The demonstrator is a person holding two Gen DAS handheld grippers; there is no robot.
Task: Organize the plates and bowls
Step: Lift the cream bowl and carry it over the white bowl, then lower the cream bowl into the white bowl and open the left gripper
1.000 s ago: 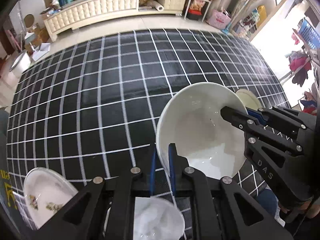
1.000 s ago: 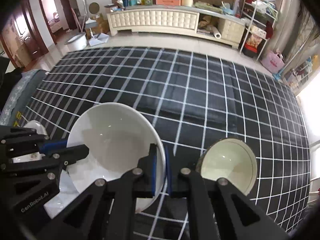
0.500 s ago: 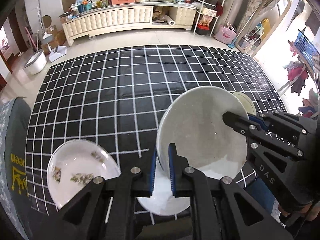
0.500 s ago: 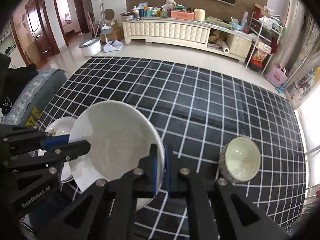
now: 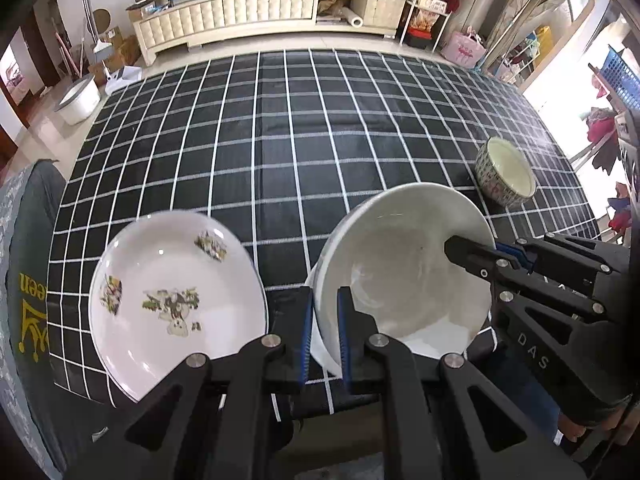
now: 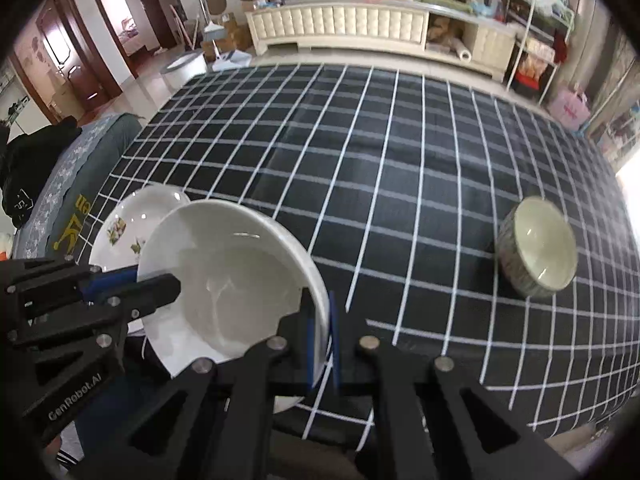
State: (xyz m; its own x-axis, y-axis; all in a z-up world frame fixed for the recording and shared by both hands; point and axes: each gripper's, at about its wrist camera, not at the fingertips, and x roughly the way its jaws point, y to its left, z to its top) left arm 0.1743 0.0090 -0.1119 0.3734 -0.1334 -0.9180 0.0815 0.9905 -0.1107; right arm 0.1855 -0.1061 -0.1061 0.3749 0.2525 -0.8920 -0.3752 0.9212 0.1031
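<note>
Both grippers hold one large white bowl [image 5: 404, 272] above the table's near edge. My left gripper [image 5: 323, 336] is shut on its left rim, and my right gripper [image 6: 322, 340] is shut on its right rim. The bowl also shows in the right wrist view [image 6: 232, 276]. A white plain plate [image 5: 432, 346] lies under it on the table. A white plate with flower prints [image 5: 172, 300] lies to the left; it shows in the right wrist view too [image 6: 128, 228]. A small patterned bowl [image 5: 505, 173] stands at the right, also in the right wrist view [image 6: 538, 246].
The table has a black cloth with white grid lines [image 5: 320, 128]. A grey cushioned seat [image 6: 60, 184] stands at the table's left end. A long cream cabinet [image 5: 260, 12] and shelves line the far wall.
Both grippers have lifted the large white bowl higher and pulled back. More of the table, the flowered plate and the plain plate beneath have come into view.
</note>
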